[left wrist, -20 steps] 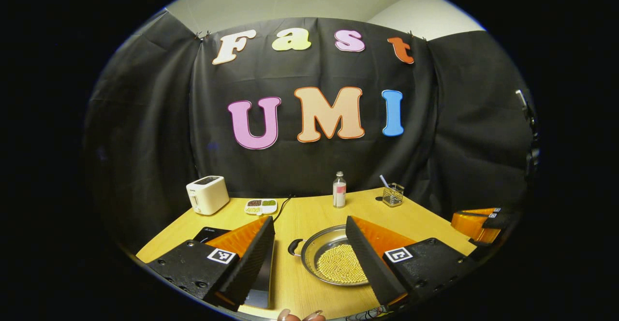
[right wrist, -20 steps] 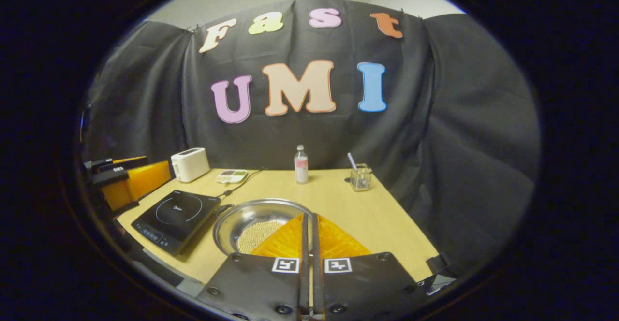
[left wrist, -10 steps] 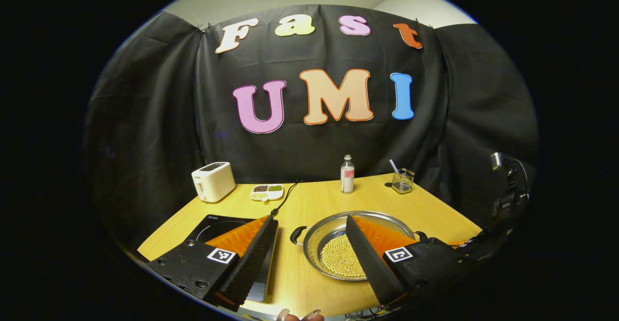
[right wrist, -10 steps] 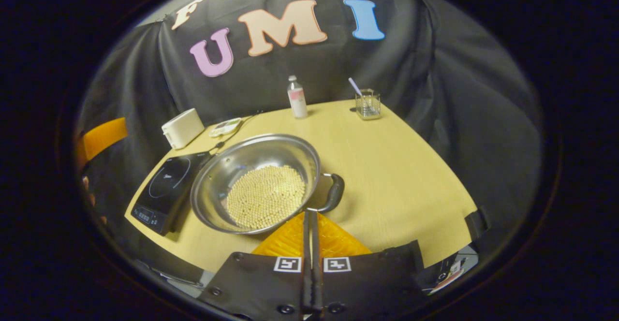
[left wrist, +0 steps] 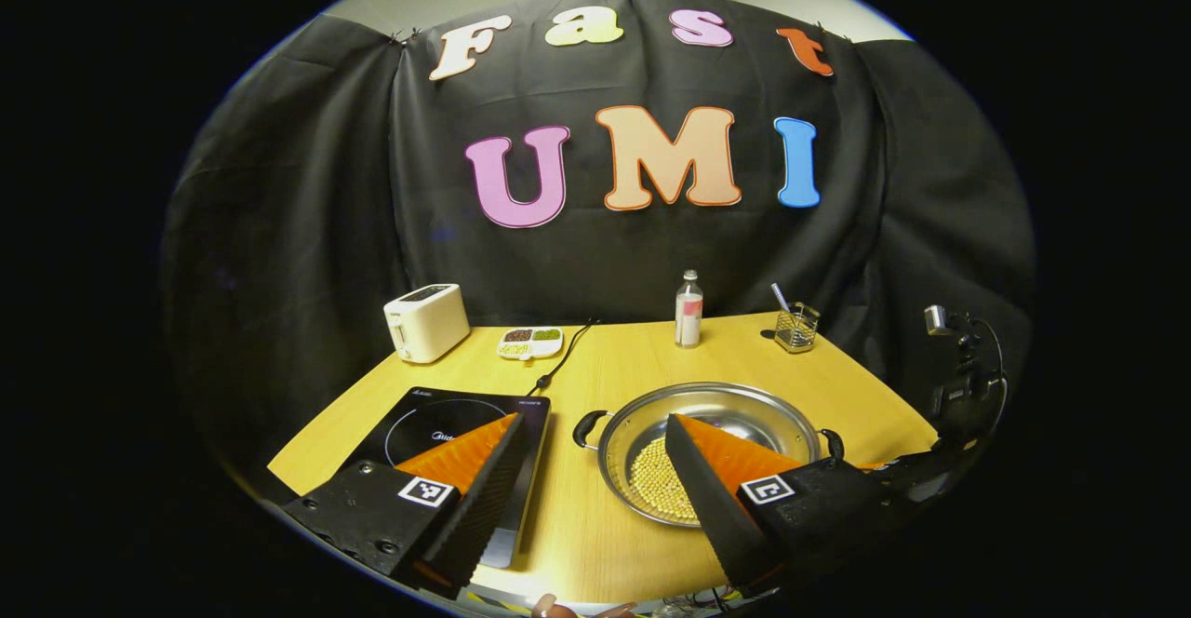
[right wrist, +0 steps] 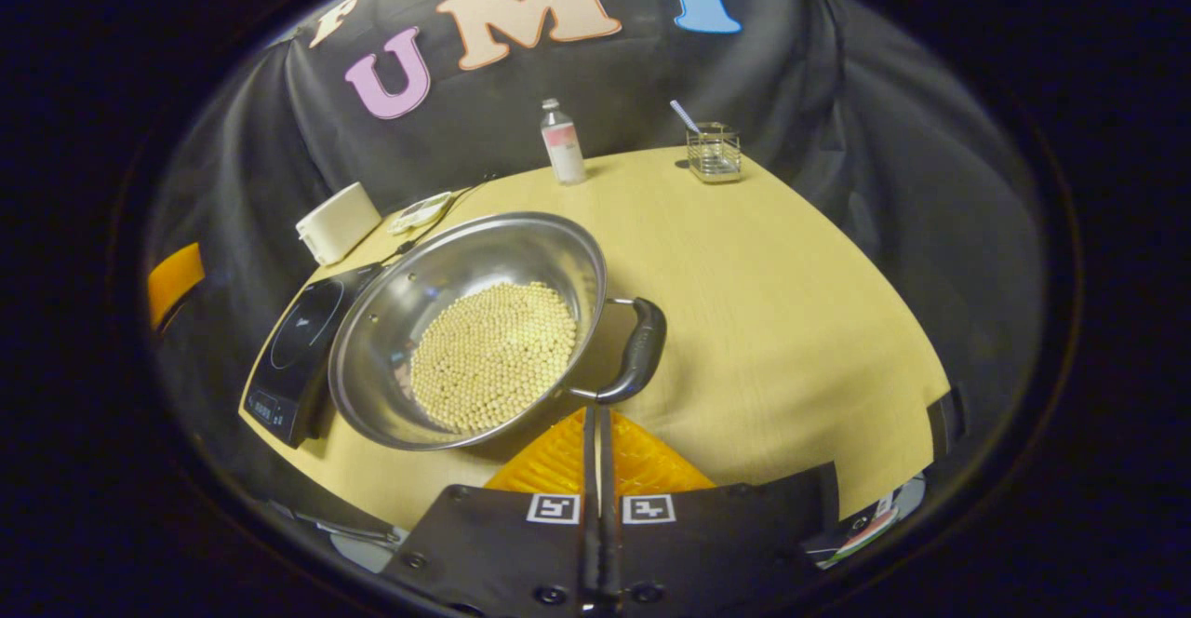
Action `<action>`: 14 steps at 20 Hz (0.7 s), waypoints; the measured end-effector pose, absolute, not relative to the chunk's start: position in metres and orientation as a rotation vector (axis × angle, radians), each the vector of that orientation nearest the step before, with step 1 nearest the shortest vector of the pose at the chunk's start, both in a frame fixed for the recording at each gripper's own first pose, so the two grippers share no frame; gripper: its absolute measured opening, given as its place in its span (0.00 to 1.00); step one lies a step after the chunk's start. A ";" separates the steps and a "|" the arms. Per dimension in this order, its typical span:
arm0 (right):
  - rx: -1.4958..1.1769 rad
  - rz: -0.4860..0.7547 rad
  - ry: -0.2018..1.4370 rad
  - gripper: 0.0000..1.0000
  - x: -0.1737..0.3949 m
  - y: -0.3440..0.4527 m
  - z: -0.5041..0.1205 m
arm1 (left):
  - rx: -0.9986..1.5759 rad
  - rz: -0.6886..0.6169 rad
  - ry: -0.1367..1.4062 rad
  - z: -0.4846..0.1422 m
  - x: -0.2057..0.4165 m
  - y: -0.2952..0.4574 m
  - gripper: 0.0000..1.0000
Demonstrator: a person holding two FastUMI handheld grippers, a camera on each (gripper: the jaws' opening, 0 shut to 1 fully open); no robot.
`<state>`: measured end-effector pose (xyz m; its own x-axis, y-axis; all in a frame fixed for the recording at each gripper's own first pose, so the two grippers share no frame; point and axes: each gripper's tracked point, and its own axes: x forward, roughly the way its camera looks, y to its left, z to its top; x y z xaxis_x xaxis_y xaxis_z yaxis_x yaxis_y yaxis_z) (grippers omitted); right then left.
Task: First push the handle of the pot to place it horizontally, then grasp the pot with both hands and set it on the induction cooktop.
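While the right claw, pressed closed and empty, nears the pot's handle, nothing is pushed yet. Left claw gapes wide, empty. Pot sits on the bench beside the cooktop.

In the left gripper view, the counter spans the lower half of the frame. The induction cooktop lies at lower left, and the pot sits just right of it at lower centre, apart from it, with beads inside. Along the far edge, from left to right, stand the toaster, a divided dish, a bottle and a wire holder.
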<state>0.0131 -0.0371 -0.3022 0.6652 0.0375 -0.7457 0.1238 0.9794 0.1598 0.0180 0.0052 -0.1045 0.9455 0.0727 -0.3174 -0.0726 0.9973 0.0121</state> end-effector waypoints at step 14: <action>0.108 -0.041 0.830 0.02 0.060 -0.067 -0.308 | -0.040 0.135 0.359 -0.118 0.012 0.018 0.96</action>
